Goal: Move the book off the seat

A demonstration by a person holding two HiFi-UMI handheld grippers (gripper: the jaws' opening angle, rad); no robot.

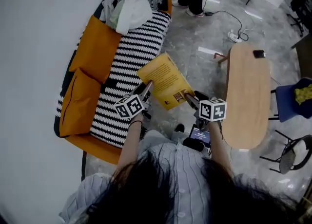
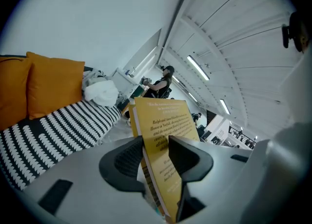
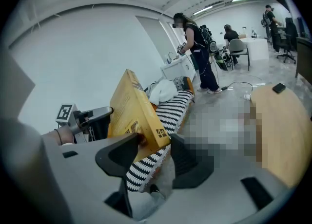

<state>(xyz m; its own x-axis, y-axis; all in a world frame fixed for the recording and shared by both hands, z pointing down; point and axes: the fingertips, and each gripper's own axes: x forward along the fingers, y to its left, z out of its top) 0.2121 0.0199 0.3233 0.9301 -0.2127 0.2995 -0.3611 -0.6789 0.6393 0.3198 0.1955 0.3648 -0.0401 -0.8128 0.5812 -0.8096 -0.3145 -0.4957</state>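
The person is holding the book [image 1: 165, 78] up in the air with both grippers, so the step in hand looks like the carry-off: the book is clear of the seat [image 1: 127, 57] but not yet put down anywhere.

The left gripper [image 1: 147, 87] is clamping the book near its spine. In the left gripper view both jaws are pressing on the covers, with the yellow back cover standing upright between them. The right gripper [image 1: 186, 97] is taking the opposite lower corner. In the right gripper view that corner is sitting between the jaws, with the near jaw against the underside and the far jaw close on the other face, so it appears to be pinching too, more lightly.

In the head view the book is hanging tilted over the sofa's front edge, partly above the striped seat and partly above the floor [image 1: 207, 69], between the sofa [image 1: 92, 149] and the table [image 1: 248, 96].

The next move is probably calling for both hands to travel together toward the table, which is showing plenty of bare wood away from the phone [image 1: 259, 53]. The two grips need to stay in step so the book is not twisting or slipping from the right corner hold. The book then needs levelling and lowering flat before either gripper lets go.
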